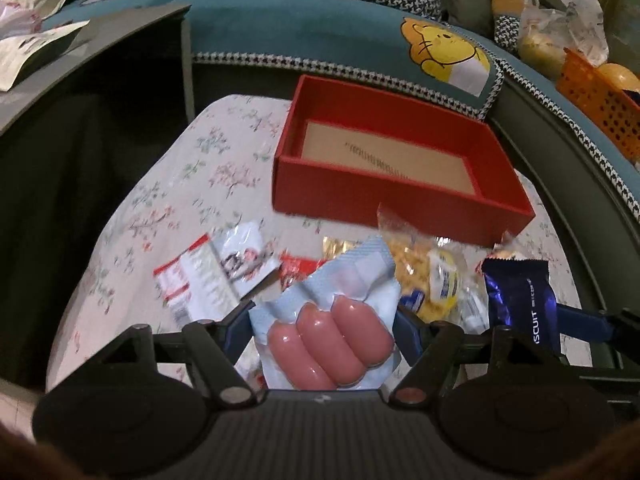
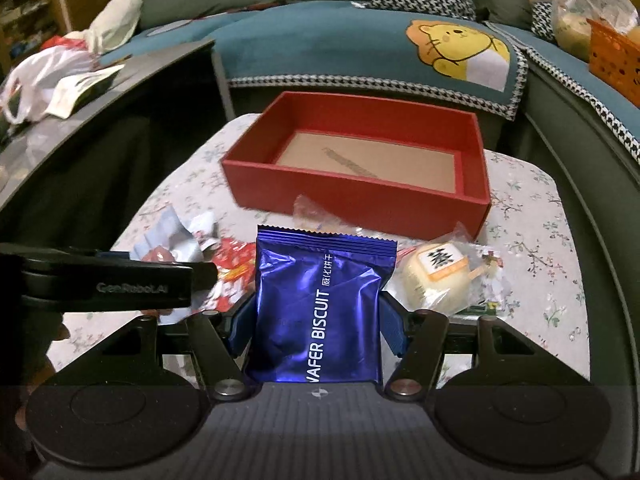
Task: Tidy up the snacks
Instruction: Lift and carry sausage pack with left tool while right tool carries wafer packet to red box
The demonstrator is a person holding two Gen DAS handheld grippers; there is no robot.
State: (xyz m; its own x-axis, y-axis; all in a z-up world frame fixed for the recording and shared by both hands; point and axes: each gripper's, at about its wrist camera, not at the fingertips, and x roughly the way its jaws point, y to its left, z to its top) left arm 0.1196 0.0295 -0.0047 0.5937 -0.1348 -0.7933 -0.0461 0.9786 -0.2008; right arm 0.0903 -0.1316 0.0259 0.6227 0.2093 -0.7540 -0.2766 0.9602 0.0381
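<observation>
An open red box (image 1: pixel 344 196) (image 2: pixel 360 200) with a brown floor stands empty at the far side of the floral table. My left gripper (image 1: pixel 322 320) is shut on a pale blue sausage pack (image 1: pixel 328 332) with three pink sausages, held above the snack pile. My right gripper (image 2: pixel 318 316) is shut on a blue wafer biscuit packet (image 2: pixel 320 308), which also shows in the left wrist view (image 1: pixel 520 304). Loose snacks lie in front of the box: a yellow clear-wrapped snack (image 1: pixel 432 280), a red-and-white packet (image 1: pixel 192 280), a red wrapper (image 2: pixel 232 268) and a round cream cake (image 2: pixel 436 276).
The floral tablecloth (image 2: pixel 540 248) covers a small table. A dark side table (image 2: pixel 80 120) with bags stands to the left. A teal sofa (image 2: pixel 320 48) with a bear cushion lies behind, and an orange basket (image 2: pixel 616 56) sits far right.
</observation>
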